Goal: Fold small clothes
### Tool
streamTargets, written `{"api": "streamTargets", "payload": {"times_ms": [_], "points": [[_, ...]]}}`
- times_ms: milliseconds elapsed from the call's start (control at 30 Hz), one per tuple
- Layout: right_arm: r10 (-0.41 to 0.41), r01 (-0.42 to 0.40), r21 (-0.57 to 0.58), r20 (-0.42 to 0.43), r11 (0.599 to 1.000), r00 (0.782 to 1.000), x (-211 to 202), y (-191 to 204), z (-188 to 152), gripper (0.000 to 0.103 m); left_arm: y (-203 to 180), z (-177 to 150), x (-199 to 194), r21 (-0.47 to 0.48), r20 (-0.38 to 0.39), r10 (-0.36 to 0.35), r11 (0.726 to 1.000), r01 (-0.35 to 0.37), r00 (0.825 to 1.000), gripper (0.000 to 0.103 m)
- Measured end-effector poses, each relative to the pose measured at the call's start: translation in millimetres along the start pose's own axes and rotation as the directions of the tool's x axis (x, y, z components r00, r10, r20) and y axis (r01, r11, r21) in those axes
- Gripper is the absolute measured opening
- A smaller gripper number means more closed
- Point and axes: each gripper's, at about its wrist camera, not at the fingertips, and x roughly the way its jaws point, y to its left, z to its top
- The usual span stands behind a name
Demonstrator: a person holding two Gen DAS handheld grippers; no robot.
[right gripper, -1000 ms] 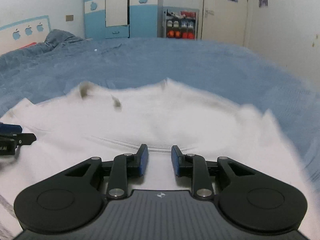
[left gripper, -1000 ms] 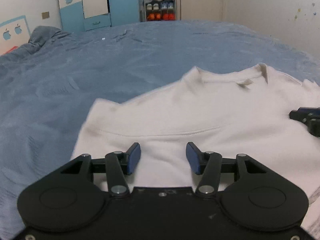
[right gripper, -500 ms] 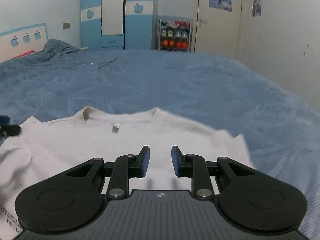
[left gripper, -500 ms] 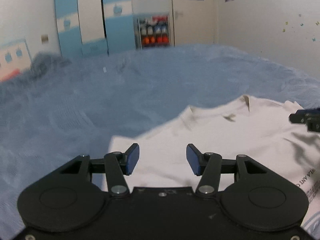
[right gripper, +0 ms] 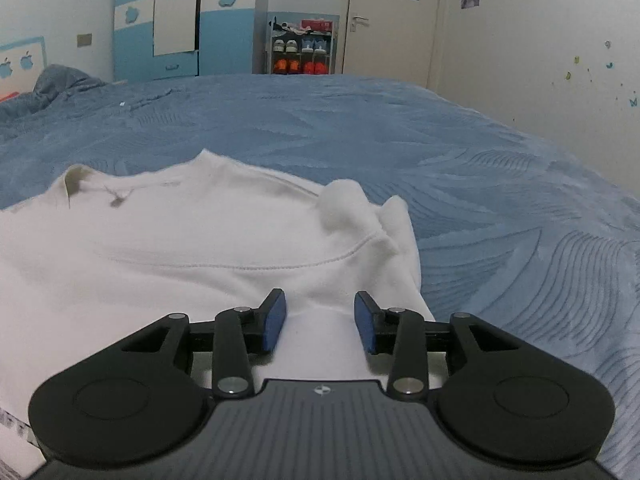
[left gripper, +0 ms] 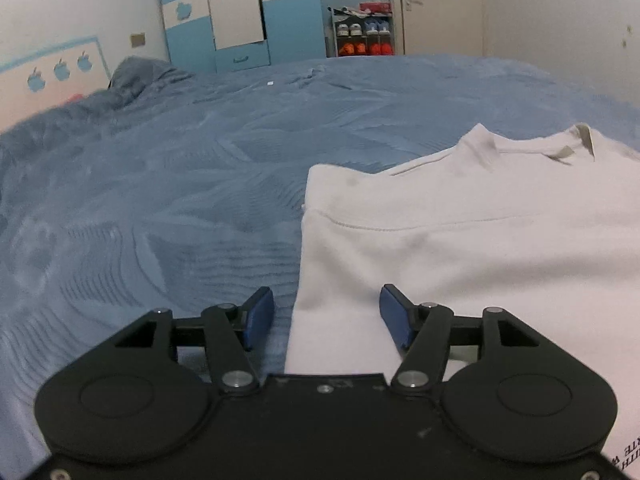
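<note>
1. Left wrist view: left gripper [left gripper: 322, 316] spread wide with nothing between the blue pads, hovering over the left edge of the white shirt [left gripper: 472, 248]. Shirt lying flat on the blue bedspread [left gripper: 168, 208], collar [left gripper: 536, 148] at the far end, a hem line running across the body, so likely folded once already. Small black lettering visible at the lower right corner

2. Right wrist view: right gripper [right gripper: 320, 318] also parted, holding nothing, poised above the right side of the white shirt [right gripper: 172, 248]. Bunched, puckered cloth [right gripper: 360, 208] at the right shoulder, not lying smooth. Shoe rack [right gripper: 302, 50] and wardrobe [right gripper: 176, 20] far behind, well apart from the work

3. Probably the moment to pick up both side edges for the next fold. Best to pinch each edge at matching height, flatten the bunched shoulder first, then carry both sides together so the seam stays straight
</note>
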Motion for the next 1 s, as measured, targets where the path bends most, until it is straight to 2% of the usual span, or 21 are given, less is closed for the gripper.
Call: {"api": "streamTargets", "payload": {"times_ms": [67,167,200,233,300,400,467,533,633,733,833,933,1000], "points": [[-0.008,0.008,0.019,-0.003,1.0,1.0,-9.4,-4.9,8.4,0.044,-4.9,10.1,-1.9,0.033,-0.017,0.017,0.999,-0.016,1.0,0.061],[-0.084,0.082,0.048,0.054,0.995,0.995,-42.1,-27.1,20.9,0.046,-4.6,29.8,-24.4,0.039,-0.015,0.012,0.999,-0.011,1.0,0.06],[-0.092,0.089,0.048,0.075,0.995,0.993,-57.5,-36.6,26.0,0.051,-2.2,35.8,-35.6,0.03,-0.003,-0.001,1.0,0.002,1.0,0.06],[-0.081,0.078,0.043,0.081,0.996,0.993,-71.9,-46.0,30.7,0.064,-0.4,42.0,-52.5,0.019,0.014,-0.022,1.0,0.021,1.0,0.06],[-0.052,0.049,0.055,0.049,0.997,0.997,-94.3,-64.9,33.4,0.074,-0.3,52.8,-72.2,0.021,0.017,-0.05,0.999,0.05,0.999,0.06],[0.024,-0.02,0.155,-0.023,0.988,0.999,-122.4,-91.2,12.3,0.074,-5.8,58.9,-101.0,0.058,0.036,-0.066,0.996,0.064,0.997,0.06],[0.088,-0.067,0.235,-0.08,0.97,0.993,-130.4,-103.5,-11.8,0.074,-12.2,56.3,-110.7,0.094,0.042,-0.063,0.994,0.059,0.997,0.06],[0.122,-0.08,0.305,-0.121,0.949,0.985,-131.9,-109.6,-32.9,0.074,-16.9,52.0,-112.8,0.099,0.024,-0.058,0.994,0.055,0.998,0.06],[0.163,-0.089,0.388,-0.161,0.917,0.973,-125.1,-107.5,-56.6,0.074,-29.5,44.9,-118.8,0.144,0.026,0.01,0.989,-0.014,1.0,0.06],[0.174,-0.082,0.417,-0.188,0.905,0.967,-111.8,-96.6,-69.0,0.075,-37.3,40.9,-121.3,0.176,0.005,-0.009,0.984,0.008,1.0,0.06],[0.16,-0.076,0.43,-0.162,0.9,0.974,-106.2,-87.5,-67.7,0.076,-38.5,37.8,-119.2,0.194,0.003,-0.01,0.981,0.009,1.0,0.06],[0.201,-0.127,0.506,-0.094,0.853,0.975,-113.0,-85.4,-64.9,0.077,-36.5,33.0,-119.3,0.194,-0.002,0.005,0.981,-0.005,1.0,0.06],[0.167,-0.106,0.491,-0.082,0.865,0.983,-117.1,-75.0,-58.4,0.077,-33.1,29.6,-117.1,0.178,-0.012,0.007,0.984,-0.005,1.0,0.06]]}}
